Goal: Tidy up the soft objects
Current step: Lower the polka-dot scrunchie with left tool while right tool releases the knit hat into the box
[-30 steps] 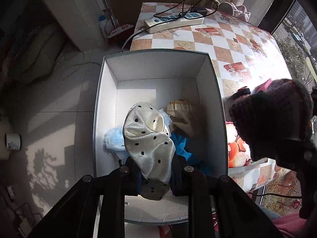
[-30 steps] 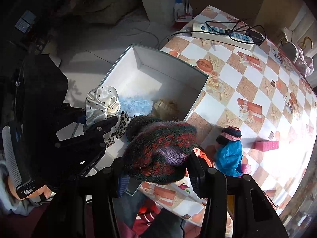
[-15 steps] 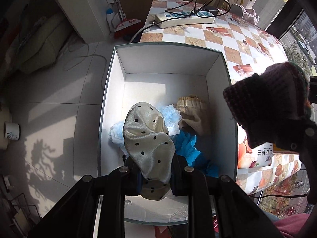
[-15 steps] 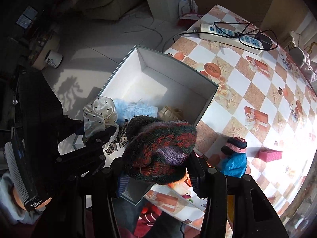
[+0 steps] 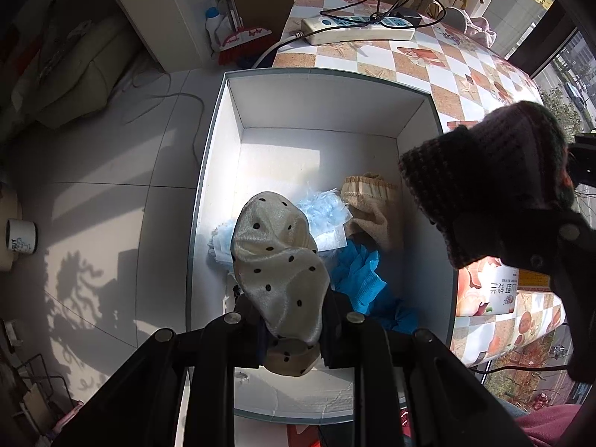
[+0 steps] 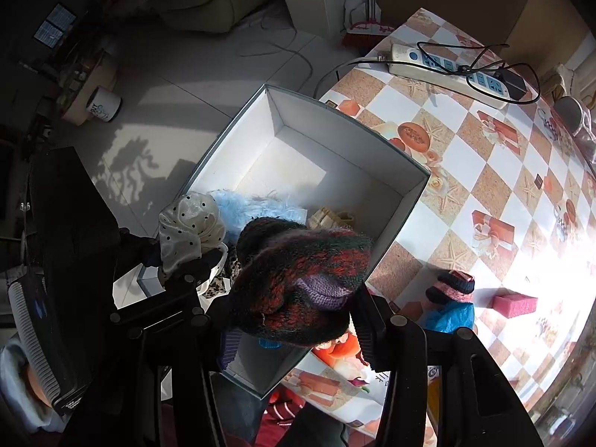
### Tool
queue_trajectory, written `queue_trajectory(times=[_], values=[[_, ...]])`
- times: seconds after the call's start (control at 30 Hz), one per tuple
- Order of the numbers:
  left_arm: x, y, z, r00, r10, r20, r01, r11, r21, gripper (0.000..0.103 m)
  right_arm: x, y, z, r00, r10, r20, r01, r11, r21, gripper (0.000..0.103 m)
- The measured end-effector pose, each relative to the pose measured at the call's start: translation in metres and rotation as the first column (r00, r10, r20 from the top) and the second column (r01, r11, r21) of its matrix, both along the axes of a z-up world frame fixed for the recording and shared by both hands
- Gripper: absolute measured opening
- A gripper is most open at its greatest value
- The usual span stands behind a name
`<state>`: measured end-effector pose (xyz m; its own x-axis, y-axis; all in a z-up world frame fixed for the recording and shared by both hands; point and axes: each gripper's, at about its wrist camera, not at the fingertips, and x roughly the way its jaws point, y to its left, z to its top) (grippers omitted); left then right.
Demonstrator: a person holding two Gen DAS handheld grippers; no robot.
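My left gripper (image 5: pixel 290 320) is shut on a cream polka-dot satin pouch (image 5: pixel 277 260) and holds it above the near part of a white box (image 5: pixel 320 111). The pouch also shows in the right wrist view (image 6: pixel 188 227). My right gripper (image 6: pixel 294 309) is shut on a dark red, green and purple knitted hat (image 6: pixel 298 283), over the box's right wall (image 6: pixel 402 219); the hat also shows in the left wrist view (image 5: pixel 491 175). Inside the box lie a fluffy light blue item (image 5: pixel 324 212), a beige cloth (image 5: pixel 372 205) and a bright blue cloth (image 5: pixel 361 275).
The box stands beside a checkered table (image 6: pixel 484 171). On the table lie a power strip with a black cable (image 6: pixel 447 70), a pink sponge (image 6: pixel 516 303), and a pink-black sock on a blue cloth (image 6: pixel 452 300). A mug (image 6: pixel 104 104) stands on the tiled floor.
Both grippers have risen, so the box looks farther below. The knitted hat has shifted left to the box's right wall. Both grips are unchanged.
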<state>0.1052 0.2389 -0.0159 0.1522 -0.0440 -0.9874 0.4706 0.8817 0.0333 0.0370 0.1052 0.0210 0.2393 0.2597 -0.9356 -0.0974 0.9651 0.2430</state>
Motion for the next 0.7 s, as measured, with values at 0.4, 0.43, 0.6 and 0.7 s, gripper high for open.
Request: queue_trajectory(times=[0.4, 0.43, 0.6, 0.7], values=[[-0.0011, 0.001, -0.0023, 1.0, 0.003, -0.006, -0.003, 1.0, 0.002, 0.023, 0.0049, 0.001, -0.0028, 1.0, 0.001, -0.004, -0.001, 1.0, 0.001, 0.052], [-0.0011, 0.001, -0.0023, 1.0, 0.002, -0.006, -0.002, 1.0, 0.002, 0.023, 0.0049, 0.0011, -0.0033, 1.0, 0.001, -0.005, -0.001, 1.0, 0.002, 0.052], [-0.0026, 0.0011, 0.0008, 1.0, -0.003, -0.001, 0.003, 1.0, -0.026, 0.037, 0.0058, 0.0013, -0.0048, 1.0, 0.001, -0.004, -0.001, 1.0, 0.009, 0.053], [-0.002, 0.0011, 0.0034, 1.0, -0.004, 0.0, 0.004, 0.999, -0.04, 0.071, 0.0077, -0.0007, -0.0048, 1.0, -0.01, -0.004, 0.01, 1.0, 0.018, 0.058]])
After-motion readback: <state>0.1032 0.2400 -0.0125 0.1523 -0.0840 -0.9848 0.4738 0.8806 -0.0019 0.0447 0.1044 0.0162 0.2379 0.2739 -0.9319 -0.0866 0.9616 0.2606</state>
